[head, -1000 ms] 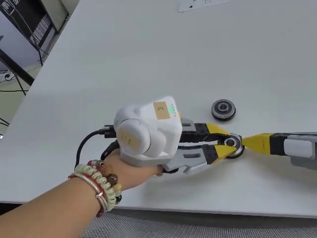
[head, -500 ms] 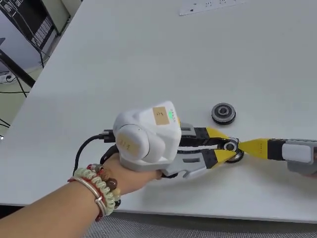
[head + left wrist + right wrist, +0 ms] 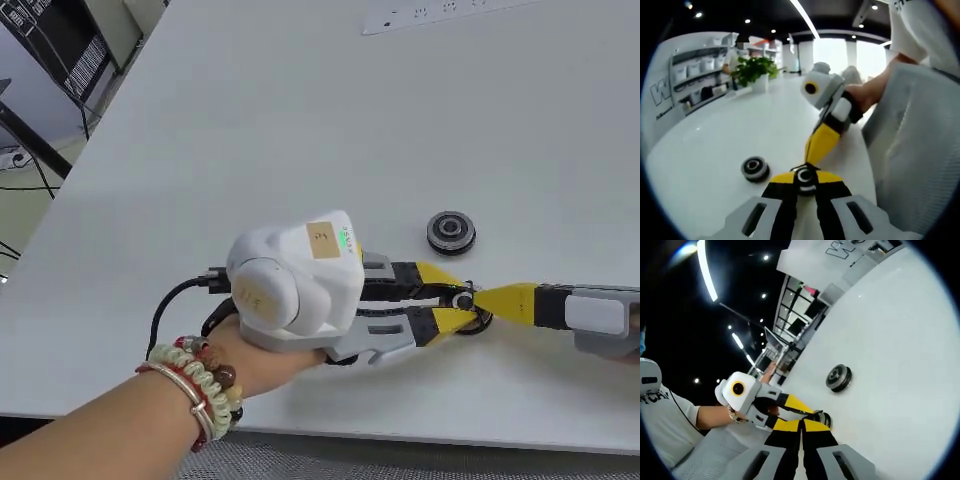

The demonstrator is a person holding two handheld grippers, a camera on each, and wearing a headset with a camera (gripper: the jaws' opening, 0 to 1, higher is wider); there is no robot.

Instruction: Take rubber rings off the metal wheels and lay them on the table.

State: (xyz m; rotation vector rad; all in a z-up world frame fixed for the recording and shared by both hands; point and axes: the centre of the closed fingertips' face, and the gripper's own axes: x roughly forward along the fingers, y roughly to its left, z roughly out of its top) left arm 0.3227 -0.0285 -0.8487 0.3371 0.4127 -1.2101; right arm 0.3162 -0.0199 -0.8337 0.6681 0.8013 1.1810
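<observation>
— Hardly anything had moved over the last second: the right gripper [image 3: 485, 298] had crept a shade nearer the left gripper [image 3: 467, 302], and both wheels had kept their places on the bench [image 3: 250, 130]

— What did the left one have hold of?

— Its yellow jaws were closed round the metal wheel [image 3: 463, 298], one on either side, and the wheel sat low on the bench near the front edge

— And the right one?

— It came in from the opposite side, its jaws pressed together with only a hairline between them and their tips touching that same wheel. Whether they had pinched the black rubber ring [image 3: 481, 322] I could not tell; as far as it showed, the ring was seated round the wheel

— Where was the other wheel?

— The second wheel [image 3: 451, 230] lay flat on the bench just beyond the clamped one, apart from it, a dark ring round its rim, and neither gripper touched it

— Anything else in sight?

— The person's left hand [image 3: 262, 358] was wrapped under the left gripper's white body, with beaded bracelets [image 3: 195, 380] on the wrist, and a white socket strip [image 3: 430, 12] lay at the far side of the bench
</observation>
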